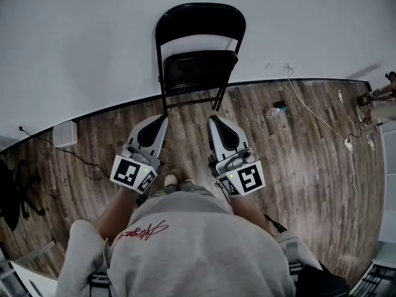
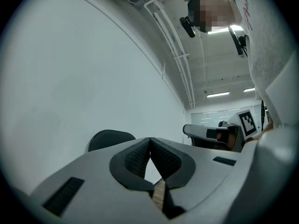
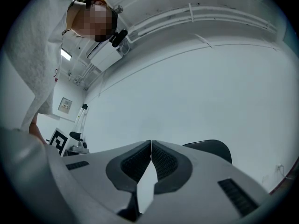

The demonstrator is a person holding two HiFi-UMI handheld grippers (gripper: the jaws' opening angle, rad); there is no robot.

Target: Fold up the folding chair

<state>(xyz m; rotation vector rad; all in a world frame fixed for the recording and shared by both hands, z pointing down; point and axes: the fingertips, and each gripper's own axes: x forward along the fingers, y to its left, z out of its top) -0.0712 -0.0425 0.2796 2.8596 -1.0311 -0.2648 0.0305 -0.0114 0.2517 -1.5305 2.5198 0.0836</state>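
A black folding chair (image 1: 198,54) stands against the white wall, its seat tipped up close to the backrest. My left gripper (image 1: 162,120) and right gripper (image 1: 213,120) hover side by side just in front of the chair's legs, both shut and empty, apart from the chair. In the left gripper view the left gripper (image 2: 149,140) has its pads together, with the chair's backrest (image 2: 111,138) showing behind it. The right gripper (image 3: 151,143) in its own view is likewise shut, the backrest (image 3: 212,149) rising to its right.
The wood floor (image 1: 297,141) runs to a black baseboard under the wall. A white box (image 1: 65,133) with a cable sits at the left. A white cord (image 1: 322,119) and small devices (image 1: 276,109) lie at the right. Dark gear (image 1: 15,193) stands far left.
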